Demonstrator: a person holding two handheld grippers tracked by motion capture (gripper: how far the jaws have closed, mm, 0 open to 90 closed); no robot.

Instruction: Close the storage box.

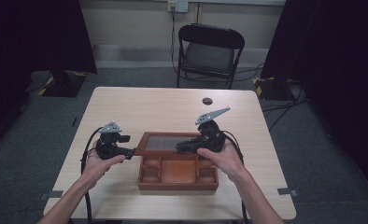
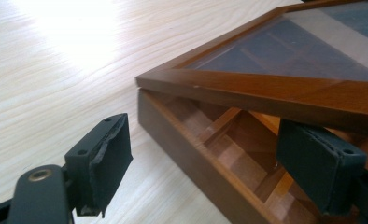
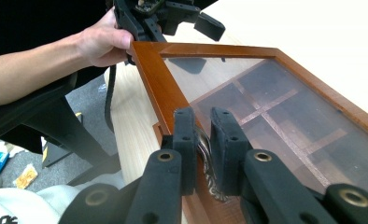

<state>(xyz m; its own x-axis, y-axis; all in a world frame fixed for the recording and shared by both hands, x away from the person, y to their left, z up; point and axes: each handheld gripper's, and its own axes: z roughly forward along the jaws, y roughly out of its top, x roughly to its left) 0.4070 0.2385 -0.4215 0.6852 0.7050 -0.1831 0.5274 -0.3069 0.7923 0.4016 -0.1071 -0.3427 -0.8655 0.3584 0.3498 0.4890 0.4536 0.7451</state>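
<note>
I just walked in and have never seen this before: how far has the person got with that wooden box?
Done: the glass-paned lid is raised off the wooden box, whose front compartments show. In hand: the right gripper is shut on the small metal handle at the lid's front edge, while the left gripper stands open by the box's corner, gripping nothing. Left: whether the lid swings fully open or shuts can't be told.
</note>
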